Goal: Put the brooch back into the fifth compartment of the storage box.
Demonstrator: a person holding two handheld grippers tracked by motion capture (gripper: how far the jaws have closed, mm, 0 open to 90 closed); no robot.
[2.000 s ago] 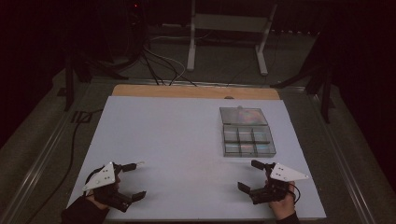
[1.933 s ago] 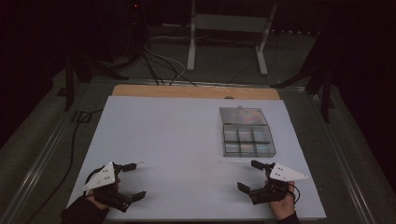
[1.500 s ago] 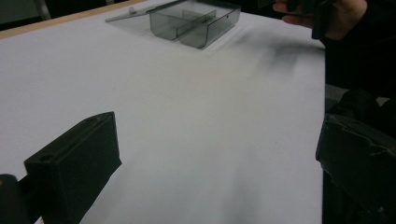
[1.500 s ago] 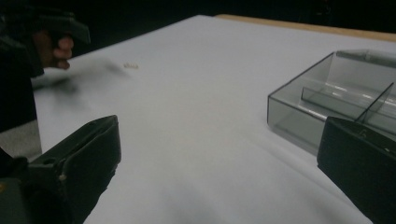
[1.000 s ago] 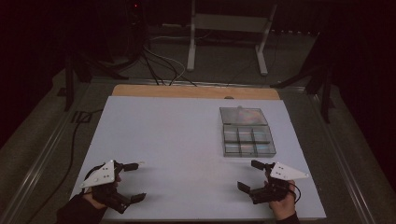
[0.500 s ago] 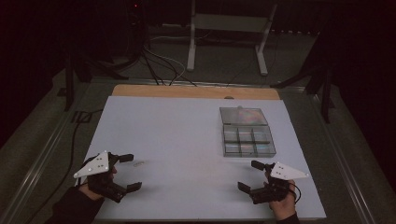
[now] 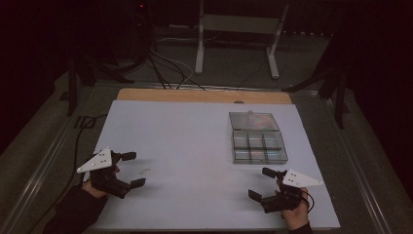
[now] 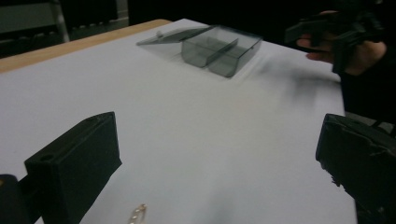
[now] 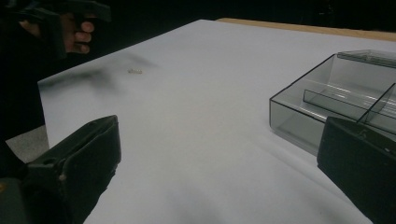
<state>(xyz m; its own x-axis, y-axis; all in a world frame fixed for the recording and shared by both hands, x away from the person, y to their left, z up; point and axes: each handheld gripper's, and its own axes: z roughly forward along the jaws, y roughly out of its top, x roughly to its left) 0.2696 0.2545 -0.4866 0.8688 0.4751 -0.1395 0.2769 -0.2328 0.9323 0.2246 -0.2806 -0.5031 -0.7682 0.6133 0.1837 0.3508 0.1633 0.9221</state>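
Observation:
My left gripper (image 7: 135, 169) is open at the front left of the white table sheet (image 7: 185, 141), held by a dark-sleeved hand. A small pale metallic piece (image 7: 144, 171) lies on the sheet just off its fingertips, apart from both jaws; in the left gripper view that piece (image 8: 137, 215) sits low between the wide-apart jaws of my left gripper (image 8: 219, 158). At the front right my right gripper (image 7: 259, 183) is open and holds nothing. A clear compartment box (image 7: 257, 139) with its lid laid back stands beyond it, seen close as the box (image 9: 345, 102).
The sheet's wooden far edge (image 7: 204, 96) borders a dark floor with cables and a metal stand (image 7: 238, 24). In the right gripper view the other hand (image 9: 70, 28) and the small piece (image 9: 135, 71) sit far left. A broad bare stretch separates the grippers.
My left gripper has drifted left and away from the front edge, and the small metallic piece now shows on the sheet by its tips. The right gripper has stayed put.

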